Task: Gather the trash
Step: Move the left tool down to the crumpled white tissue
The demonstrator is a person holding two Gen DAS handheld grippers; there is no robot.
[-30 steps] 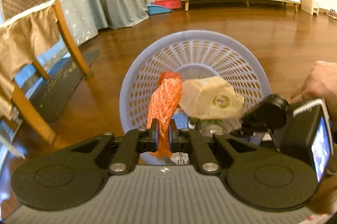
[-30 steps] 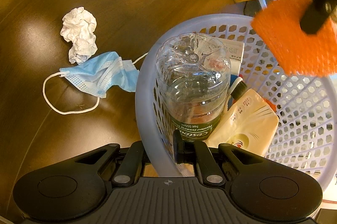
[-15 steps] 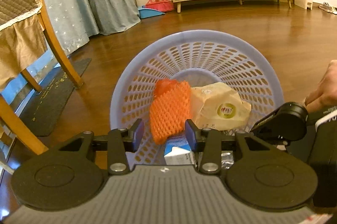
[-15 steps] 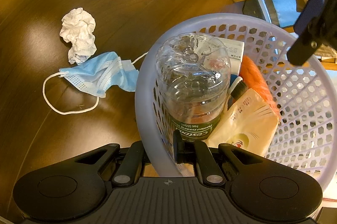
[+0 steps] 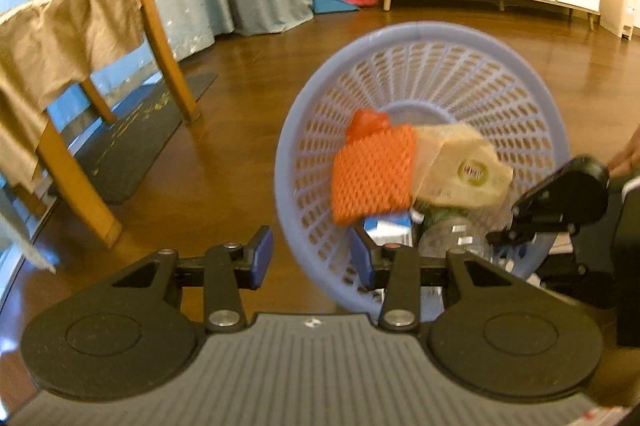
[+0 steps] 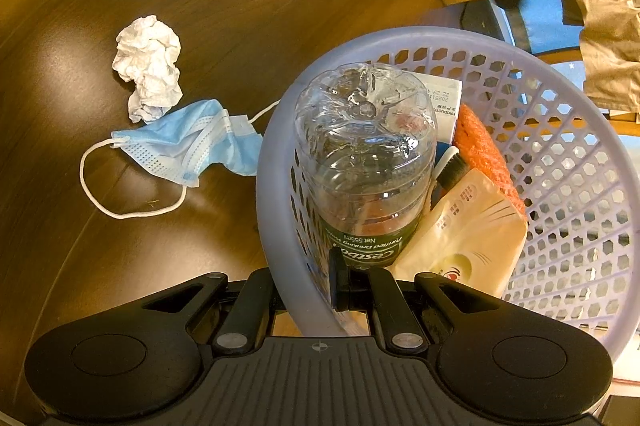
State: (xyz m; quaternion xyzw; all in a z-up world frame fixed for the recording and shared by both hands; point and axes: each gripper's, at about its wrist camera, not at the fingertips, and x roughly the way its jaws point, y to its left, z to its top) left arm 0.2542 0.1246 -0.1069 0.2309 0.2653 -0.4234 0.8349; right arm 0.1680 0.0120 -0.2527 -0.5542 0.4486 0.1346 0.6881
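Your left gripper [image 5: 311, 258] has just been opening; its blue pads [image 5: 262, 258] stand apart with nothing between them, beside the basket [image 5: 420, 34]. Your right gripper [image 6: 348, 284] is clamped on that basket's rim. The orange net [image 5: 374, 176] lies inside with a bottle [image 6: 364, 162] and pouch [image 6: 464, 242]; a mask [image 6: 192, 146] and crumpled tissue [image 6: 150, 66] lie on the floor

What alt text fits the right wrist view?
The right tool is clamped on the rim of a lavender basket holding a clear bottle, orange net and cream pouch; a blue mask and crumpled tissue lie on the floor.
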